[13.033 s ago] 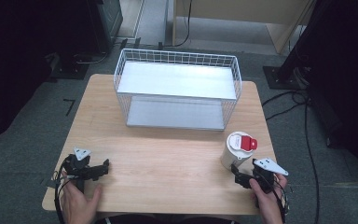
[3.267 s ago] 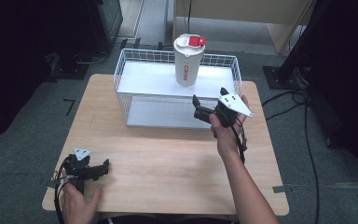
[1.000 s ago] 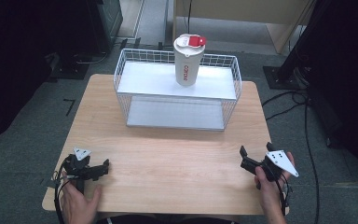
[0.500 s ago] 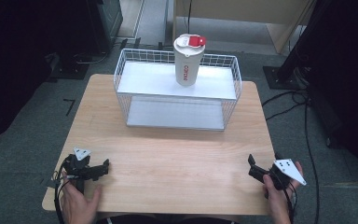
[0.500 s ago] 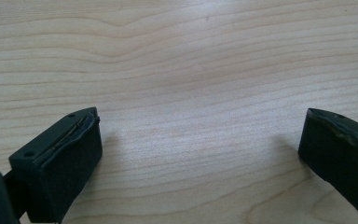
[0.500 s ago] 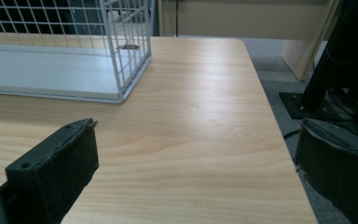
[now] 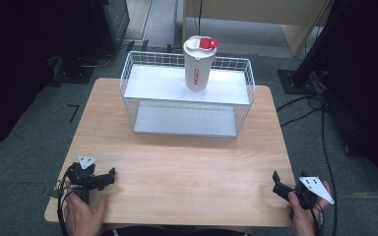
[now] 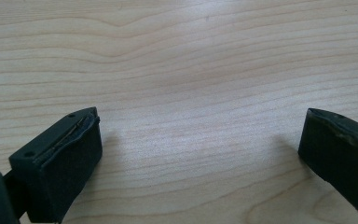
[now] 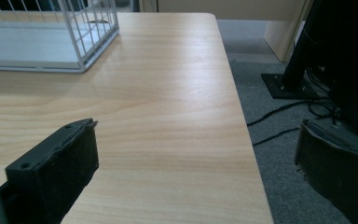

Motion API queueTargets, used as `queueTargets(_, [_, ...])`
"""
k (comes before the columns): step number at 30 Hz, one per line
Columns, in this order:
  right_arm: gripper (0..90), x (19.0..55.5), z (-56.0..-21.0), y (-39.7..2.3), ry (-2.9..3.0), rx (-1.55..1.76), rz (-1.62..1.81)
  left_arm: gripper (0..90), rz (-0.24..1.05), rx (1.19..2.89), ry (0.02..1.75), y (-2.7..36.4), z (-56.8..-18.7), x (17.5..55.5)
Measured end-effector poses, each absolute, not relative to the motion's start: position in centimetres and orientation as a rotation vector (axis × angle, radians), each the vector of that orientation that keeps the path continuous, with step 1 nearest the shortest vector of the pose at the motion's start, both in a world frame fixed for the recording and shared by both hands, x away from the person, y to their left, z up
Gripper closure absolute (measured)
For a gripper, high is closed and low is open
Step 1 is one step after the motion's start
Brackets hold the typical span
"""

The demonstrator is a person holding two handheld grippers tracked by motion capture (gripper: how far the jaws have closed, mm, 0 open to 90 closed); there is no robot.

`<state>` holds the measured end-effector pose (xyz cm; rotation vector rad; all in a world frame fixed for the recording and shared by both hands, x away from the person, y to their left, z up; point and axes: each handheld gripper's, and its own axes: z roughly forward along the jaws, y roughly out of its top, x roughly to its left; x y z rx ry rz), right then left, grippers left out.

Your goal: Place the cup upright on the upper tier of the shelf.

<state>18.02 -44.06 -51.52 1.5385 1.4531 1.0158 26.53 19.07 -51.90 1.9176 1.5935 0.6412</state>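
While both claws rest at my near edge of the table, the cup stands far ahead of them on the top shelf of the wire rack, well apart from either claw. I read the cup's long axis as vertical: base down on the white shelf, lid up. The red cap on the lid sits toward the cup's right side as seen from the high view. The red lettering on the cup wall runs along the long axis and faces my side of the table.

The right claw lies at the near right corner of the table, held in the right hand. Its jaws are spread wide with nothing between them; in the right gripper view one jaw hangs over the tabletop and the other over the floor past the table's edge. The rack's near right corner sits ahead and to the left of this claw, well apart. The cup is ahead and left of the right claw.

The left claw lies at the near left corner, held in the left hand. Its jaws are also spread wide, with bare wood between them. The cup is ahead and right of the left claw.
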Motion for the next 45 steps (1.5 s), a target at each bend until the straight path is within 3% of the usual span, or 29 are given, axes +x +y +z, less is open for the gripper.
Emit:
queueTargets(26, [0.0,18.8,-52.6,-44.5,1.826,1.654,0.752,0.0,0.642,1.918,1.593,19.1,-51.9,26.5])
queueTargets(45, [0.0,18.4,-52.7,-45.1,1.886,1.677,0.806,0.0,0.641,1.918,1.593,19.1,-51.9,26.5])
